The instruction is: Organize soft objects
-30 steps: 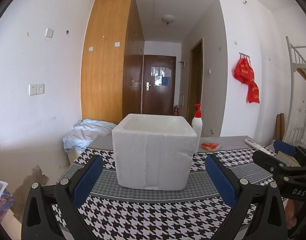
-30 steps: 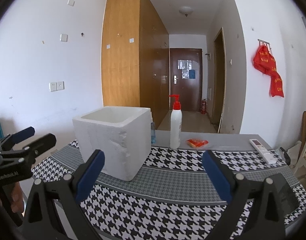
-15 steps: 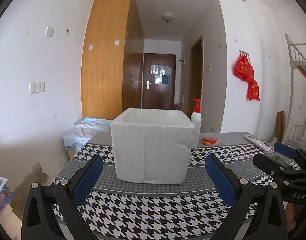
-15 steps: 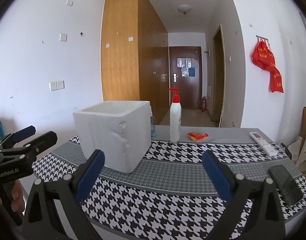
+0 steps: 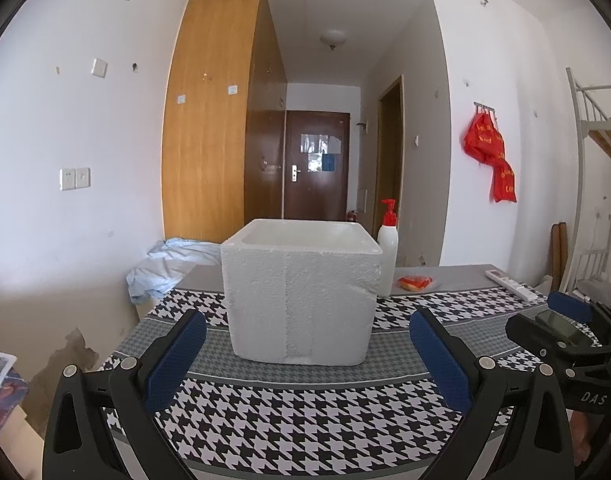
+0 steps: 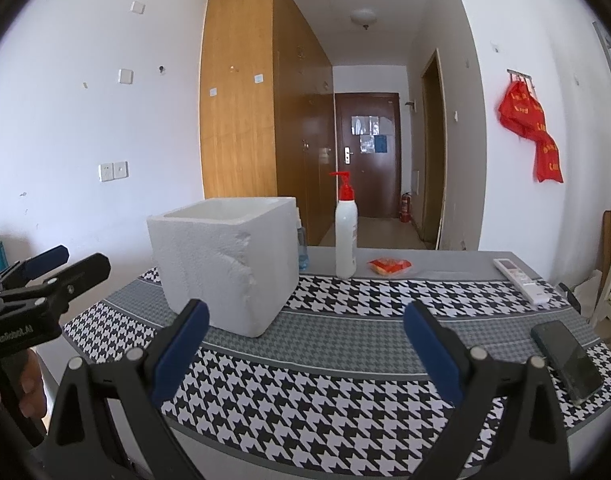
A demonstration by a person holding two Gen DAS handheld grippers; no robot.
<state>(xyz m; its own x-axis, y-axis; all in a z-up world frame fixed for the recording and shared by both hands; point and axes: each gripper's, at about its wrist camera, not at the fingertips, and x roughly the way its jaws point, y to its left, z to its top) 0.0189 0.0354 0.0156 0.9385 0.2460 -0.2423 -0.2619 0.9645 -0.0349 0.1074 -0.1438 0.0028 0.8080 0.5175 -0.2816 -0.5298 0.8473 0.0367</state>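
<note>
A white foam box (image 5: 301, 292) (image 6: 225, 264) stands open-topped on the houndstooth tablecloth (image 5: 305, 412); its inside is hidden. My left gripper (image 5: 305, 352) hangs open in front of it, near the table's front edge, with nothing between its blue pads. My right gripper (image 6: 303, 344) is also open and empty, to the right of the box. A small orange packet (image 5: 415, 282) (image 6: 389, 266) lies behind the box beside a white pump bottle (image 6: 345, 236). A crumpled pale blue cloth (image 5: 169, 268) lies off the table's far left corner.
A white remote (image 6: 519, 280) and a dark phone (image 6: 565, 360) lie on the table's right side. A small blue bottle (image 6: 301, 240) stands behind the box. A white wall runs along the left. A bunk bed frame (image 5: 593, 160) stands at the right.
Both views have dropped and tilted up a little, so the box top now sits nearer eye level. Both grippers stay open and empty.
</note>
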